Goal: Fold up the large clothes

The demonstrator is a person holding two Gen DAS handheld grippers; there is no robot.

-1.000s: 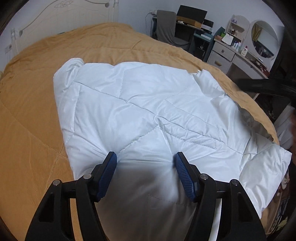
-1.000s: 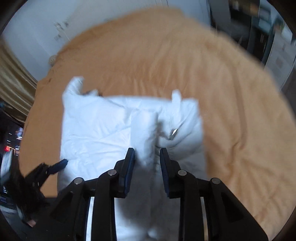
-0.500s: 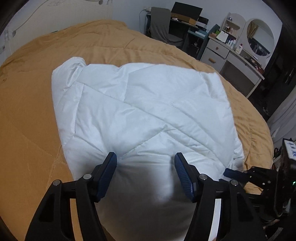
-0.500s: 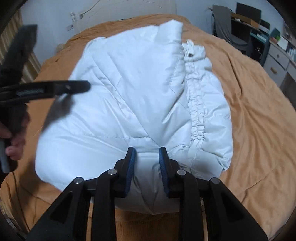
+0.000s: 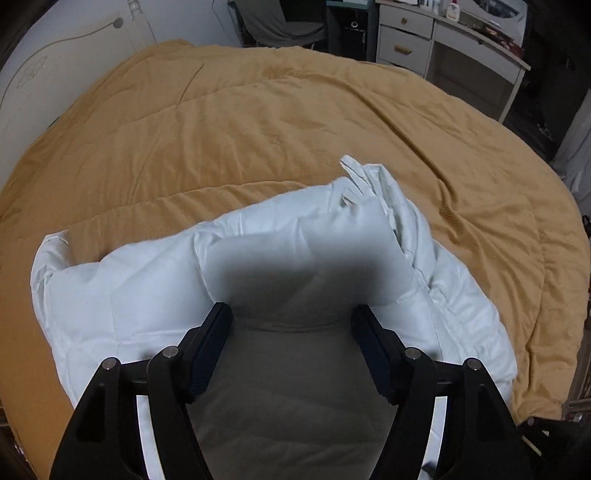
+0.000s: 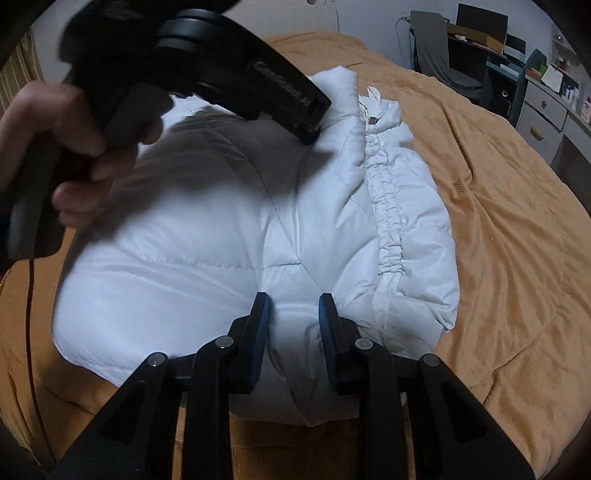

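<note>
A white quilted puffer jacket (image 5: 129,288) lies folded on the orange bed cover (image 5: 258,129). My left gripper (image 5: 291,308) points steeply down over it. Puffy fabric fills the wide gap between its pads and touches both, and the jaws are opening. In the right wrist view the jacket (image 6: 207,240) shows its gathered zip edge (image 6: 386,221) on the right. My right gripper (image 6: 294,301) is shut on the jacket's near edge, a bulge of fabric pinched between the blue pads. A hand (image 6: 74,147) holds the left gripper above the jacket's far left part, its black finger (image 6: 288,99) over the fabric.
The orange cover (image 6: 517,258) stretches wide around the jacket. A white headboard (image 5: 74,55) stands at the back left. Beyond the bed stand a grey chair (image 6: 432,44), a desk with a monitor (image 6: 480,22) and a white dresser (image 5: 406,44).
The left gripper swung across the bed with jacket fabric between its pads, and the spread jacket now lies folded over. Its hand now hangs over the jacket. The right gripper came down earlier, then stayed.
</note>
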